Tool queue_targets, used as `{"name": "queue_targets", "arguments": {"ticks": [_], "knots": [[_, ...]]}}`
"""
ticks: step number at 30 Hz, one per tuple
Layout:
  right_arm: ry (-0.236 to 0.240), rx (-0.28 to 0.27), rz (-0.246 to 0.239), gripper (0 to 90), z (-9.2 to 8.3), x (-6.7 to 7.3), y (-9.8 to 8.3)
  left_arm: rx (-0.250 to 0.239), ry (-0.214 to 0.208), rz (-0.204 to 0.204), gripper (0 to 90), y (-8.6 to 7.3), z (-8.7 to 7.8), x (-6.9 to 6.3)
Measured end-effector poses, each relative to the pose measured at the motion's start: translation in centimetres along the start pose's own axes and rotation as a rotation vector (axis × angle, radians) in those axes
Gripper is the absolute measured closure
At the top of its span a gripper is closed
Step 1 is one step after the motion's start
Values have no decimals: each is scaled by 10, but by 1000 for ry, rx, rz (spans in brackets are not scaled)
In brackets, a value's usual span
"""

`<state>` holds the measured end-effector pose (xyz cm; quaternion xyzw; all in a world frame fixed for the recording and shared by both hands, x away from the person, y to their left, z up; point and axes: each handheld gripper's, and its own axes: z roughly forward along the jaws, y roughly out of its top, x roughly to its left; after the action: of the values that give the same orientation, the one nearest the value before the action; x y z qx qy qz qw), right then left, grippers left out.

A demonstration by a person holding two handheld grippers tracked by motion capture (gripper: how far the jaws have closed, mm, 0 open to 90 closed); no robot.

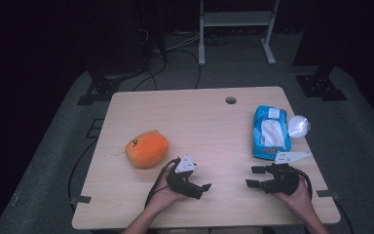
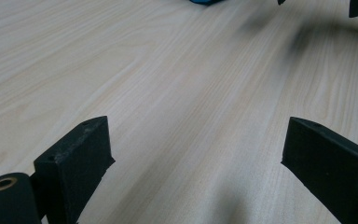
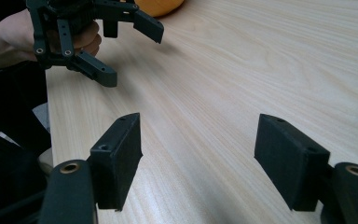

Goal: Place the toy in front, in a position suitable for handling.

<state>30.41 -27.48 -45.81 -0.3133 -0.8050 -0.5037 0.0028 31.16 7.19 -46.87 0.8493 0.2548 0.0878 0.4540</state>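
Observation:
Both grippers rest low over the near part of the wooden table (image 1: 209,126), each in a person's hand, and they point toward each other. My left gripper (image 1: 202,191) is open, with bare wood between its jaws (image 2: 196,140). My right gripper (image 1: 252,176) is open too, and nothing lies between its jaws (image 3: 198,140). The right gripper view takes in the left gripper (image 3: 130,53) with the hand holding it at upper left. An orange plush toy (image 1: 146,148) lies left of the left gripper, and its edge (image 3: 161,5) peeks in at the top of the right gripper view.
A blue wipes pack (image 1: 271,132) lies at the right of the table, beyond the right gripper, with a white round object (image 1: 298,126) beside it at the table's edge. A cable hole (image 1: 231,100) sits near the far edge. Dark floor, cables and stands surround the table.

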Motion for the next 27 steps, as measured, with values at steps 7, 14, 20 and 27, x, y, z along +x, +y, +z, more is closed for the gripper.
{"name": "queue_targets", "arguments": {"ticks": [7,14,20,27], "knots": [[3,7,3,305,2,-1,0,-26,-10,20,105,6,-6,-2],[4,13,1,305,2,1,0,-23,-50,52,169,13,-14,-7],[6,17,-2,305,3,1,0,-38,-75,65,228,17,-22,-6],[7,20,5,305,5,1,0,-68,-28,77,176,22,-31,1]]}}
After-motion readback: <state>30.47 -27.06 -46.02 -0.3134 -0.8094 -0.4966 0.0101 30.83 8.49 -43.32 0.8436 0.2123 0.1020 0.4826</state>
